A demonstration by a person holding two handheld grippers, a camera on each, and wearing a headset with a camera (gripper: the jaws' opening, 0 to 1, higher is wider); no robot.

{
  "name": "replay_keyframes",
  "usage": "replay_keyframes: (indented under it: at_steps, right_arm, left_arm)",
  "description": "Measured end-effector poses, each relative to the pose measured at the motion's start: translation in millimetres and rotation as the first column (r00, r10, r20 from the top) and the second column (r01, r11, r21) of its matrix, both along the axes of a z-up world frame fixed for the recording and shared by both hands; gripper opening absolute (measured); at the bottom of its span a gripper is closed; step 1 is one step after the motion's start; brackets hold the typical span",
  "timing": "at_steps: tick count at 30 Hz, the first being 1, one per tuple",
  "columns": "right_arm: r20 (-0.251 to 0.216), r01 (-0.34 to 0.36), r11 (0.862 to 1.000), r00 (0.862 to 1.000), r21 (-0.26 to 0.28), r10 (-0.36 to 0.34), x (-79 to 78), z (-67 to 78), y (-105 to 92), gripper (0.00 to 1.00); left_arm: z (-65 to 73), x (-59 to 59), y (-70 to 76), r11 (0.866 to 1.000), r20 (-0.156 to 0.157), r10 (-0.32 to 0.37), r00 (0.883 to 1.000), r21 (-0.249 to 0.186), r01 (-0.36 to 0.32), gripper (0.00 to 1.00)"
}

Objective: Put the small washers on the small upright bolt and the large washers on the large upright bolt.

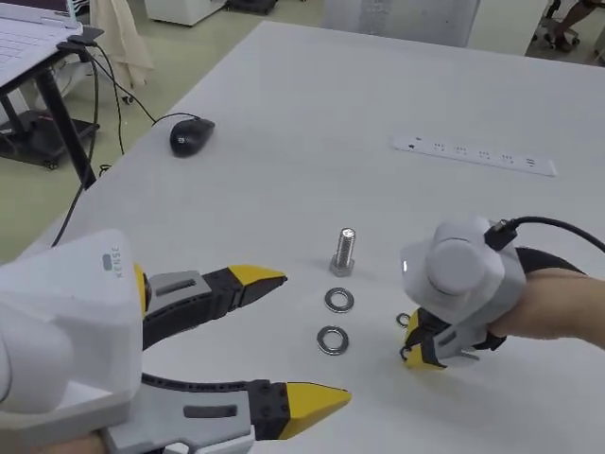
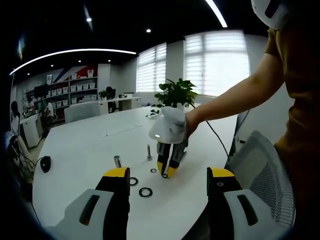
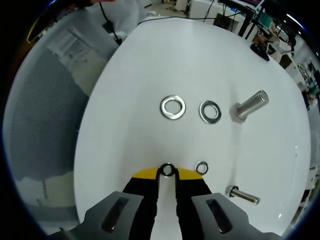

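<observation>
The large upright bolt [image 1: 345, 251] stands mid-table, with two large washers [image 1: 338, 300] [image 1: 332, 339] lying flat just in front of it. My right gripper [image 1: 416, 352] points down at the table to their right, shut on a small washer [image 3: 167, 170] held at its tips [image 3: 167, 175]. A second small washer [image 3: 201, 167] lies beside those tips, and the small upright bolt [image 3: 242, 195] stands close by. My left gripper [image 1: 315, 338] hovers open at the near left, nothing between its fingers. The left gripper view shows the right gripper [image 2: 169, 167] ahead, with the small bolt [image 2: 149, 151] behind it.
A black mouse [image 1: 192, 137] with its cable lies at the far left of the white table [image 1: 284, 142]. A white power strip [image 1: 475, 153] lies at the far right. Beyond the table's left edge stands a laptop stand [image 1: 57, 104].
</observation>
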State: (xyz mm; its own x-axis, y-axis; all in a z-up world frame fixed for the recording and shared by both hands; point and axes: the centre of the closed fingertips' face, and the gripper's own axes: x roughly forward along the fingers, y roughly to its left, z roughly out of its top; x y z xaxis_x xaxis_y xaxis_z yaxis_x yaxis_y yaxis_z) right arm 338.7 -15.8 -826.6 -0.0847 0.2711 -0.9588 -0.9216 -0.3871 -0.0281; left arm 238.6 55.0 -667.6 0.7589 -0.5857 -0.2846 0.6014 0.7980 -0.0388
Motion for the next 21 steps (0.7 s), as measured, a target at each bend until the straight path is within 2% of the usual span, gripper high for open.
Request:
replay_keyframes:
  at_steps: [5, 8, 12, 14, 16, 21]
  right_arm:
    - [-0.003, 0.010, 1.000, 1.000, 0.004, -0.010, 0.0, 0.5, 0.2, 0.13]
    - [-0.005, 0.015, 1.000, 1.000, -0.019, -0.016, 4.4, 2.6, -8.1, 0.12]
    - [-0.018, 0.050, 0.999, 0.999, 0.002, -0.050, 13.2, 15.9, -12.5, 0.12]
    - [-0.006, 0.062, 0.998, 0.998, 0.013, -0.062, 21.2, 23.1, -15.3, 0.12]
    - [-0.019, 0.090, 0.995, 0.996, 0.032, -0.089, 26.4, 30.9, -16.5, 0.12]
    - [0.017, 0.116, 0.992, 0.993, 0.048, -0.117, 45.4, 48.6, -22.6, 0.12]
  left_arm:
    - [-0.4, -0.8, 0.5, 1.000, -0.002, 0.001, 1.000, 0.003, -0.001, 0.61]
    - [-0.9, -1.3, -0.4, 1.000, -0.005, -0.003, 1.000, 0.006, 0.003, 0.61]
    - [-2.3, 0.0, -1.3, 1.000, -0.009, -0.007, 1.000, 0.005, 0.007, 0.61]
    - [-2.8, 0.9, -1.6, 1.000, -0.009, -0.007, 1.000, 0.005, 0.007, 0.61]
    - [-2.4, 2.2, -2.8, 1.000, -0.008, -0.009, 1.000, 0.001, 0.009, 0.61]
    - [-2.9, 5.0, -6.0, 1.000, -0.008, -0.019, 1.000, 0.001, 0.019, 0.61]
